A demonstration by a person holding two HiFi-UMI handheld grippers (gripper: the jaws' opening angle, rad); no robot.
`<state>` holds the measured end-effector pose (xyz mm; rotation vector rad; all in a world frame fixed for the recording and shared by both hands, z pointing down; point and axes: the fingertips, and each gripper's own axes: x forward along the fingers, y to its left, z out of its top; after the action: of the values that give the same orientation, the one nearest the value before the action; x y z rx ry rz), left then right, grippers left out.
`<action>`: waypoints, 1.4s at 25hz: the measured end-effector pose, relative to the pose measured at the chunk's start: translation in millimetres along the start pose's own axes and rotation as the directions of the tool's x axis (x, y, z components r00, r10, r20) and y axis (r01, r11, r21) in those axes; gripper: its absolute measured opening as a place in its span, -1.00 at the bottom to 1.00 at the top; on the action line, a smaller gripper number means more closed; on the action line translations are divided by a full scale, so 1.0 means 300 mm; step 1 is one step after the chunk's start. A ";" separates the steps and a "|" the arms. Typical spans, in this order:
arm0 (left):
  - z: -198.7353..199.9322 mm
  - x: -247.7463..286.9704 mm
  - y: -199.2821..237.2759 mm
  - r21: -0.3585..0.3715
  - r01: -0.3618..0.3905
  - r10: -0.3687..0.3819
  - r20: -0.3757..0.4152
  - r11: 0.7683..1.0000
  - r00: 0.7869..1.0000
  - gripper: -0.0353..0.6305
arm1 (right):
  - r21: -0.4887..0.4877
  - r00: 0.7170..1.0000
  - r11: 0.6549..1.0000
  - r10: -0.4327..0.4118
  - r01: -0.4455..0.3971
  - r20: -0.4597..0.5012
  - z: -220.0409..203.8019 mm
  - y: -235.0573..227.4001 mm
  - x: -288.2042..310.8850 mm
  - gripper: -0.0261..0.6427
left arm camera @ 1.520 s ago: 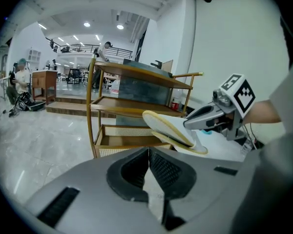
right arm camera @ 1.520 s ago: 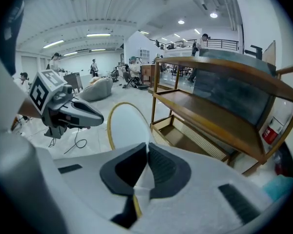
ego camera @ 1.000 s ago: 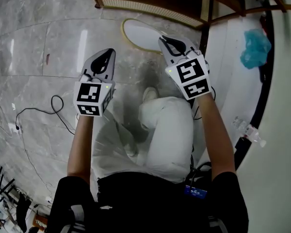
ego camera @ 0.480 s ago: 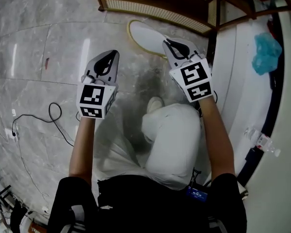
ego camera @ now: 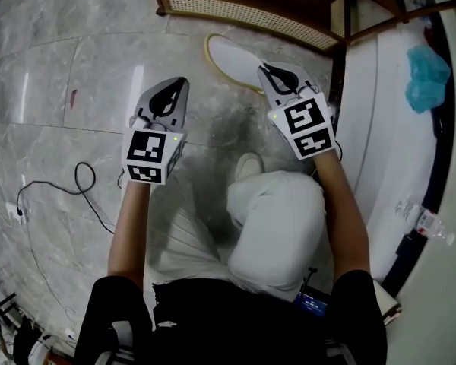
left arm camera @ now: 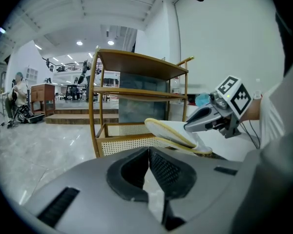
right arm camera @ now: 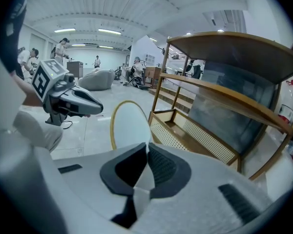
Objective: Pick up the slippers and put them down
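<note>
A white slipper [ego camera: 229, 58] with a yellow rim hangs over the marble floor in front of a wooden shelf [ego camera: 243, 10]. My right gripper [ego camera: 263, 69] is shut on its near end. In the right gripper view the pale sole [right arm camera: 130, 126] runs straight into the closed jaws. The left gripper view shows the slipper [left arm camera: 172, 132] side-on as two yellow-edged layers; whether it is one slipper or a stacked pair I cannot tell. My left gripper [ego camera: 180, 84] hovers to the left, apart from the slipper, jaws shut with nothing seen between them.
The shelf [left arm camera: 136, 91] has a cane-panelled bottom tier close behind the slipper. A white wall base [ego camera: 395, 128] runs along the right, with a blue bag [ego camera: 428, 78] and a plastic bottle [ego camera: 429, 223]. A black cable [ego camera: 83, 181] lies on the floor at left. The person's bent knee [ego camera: 277, 219] is below.
Both grippers have sunk a little toward the floor, the slipper going down with the right one. Both pairs of jaws stay shut.
</note>
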<state>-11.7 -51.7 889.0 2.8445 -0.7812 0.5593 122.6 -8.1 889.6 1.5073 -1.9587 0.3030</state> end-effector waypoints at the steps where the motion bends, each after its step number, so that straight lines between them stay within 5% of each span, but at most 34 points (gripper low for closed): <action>1: -0.009 0.000 -0.003 0.003 0.000 0.000 -0.005 1.000 1.000 -0.88 | -0.001 1.000 1.000 0.002 -0.002 -0.002 -0.012 0.006 0.007 -0.90; 25: -0.202 0.036 -0.048 0.082 0.025 -0.020 -0.055 0.996 0.998 -0.88 | 0.050 0.995 0.997 0.066 -0.062 -0.078 -0.319 0.137 0.218 -0.90; 35: -0.276 0.027 -0.035 0.057 0.044 -0.039 -0.086 0.997 0.995 -0.88 | 0.048 0.981 0.992 0.122 -0.116 -0.150 -0.466 0.252 0.331 -0.90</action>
<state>-26.1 -27.7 968.0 2.8608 -0.7009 0.7038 86.8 13.7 1072.3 1.3513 -1.9334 0.4958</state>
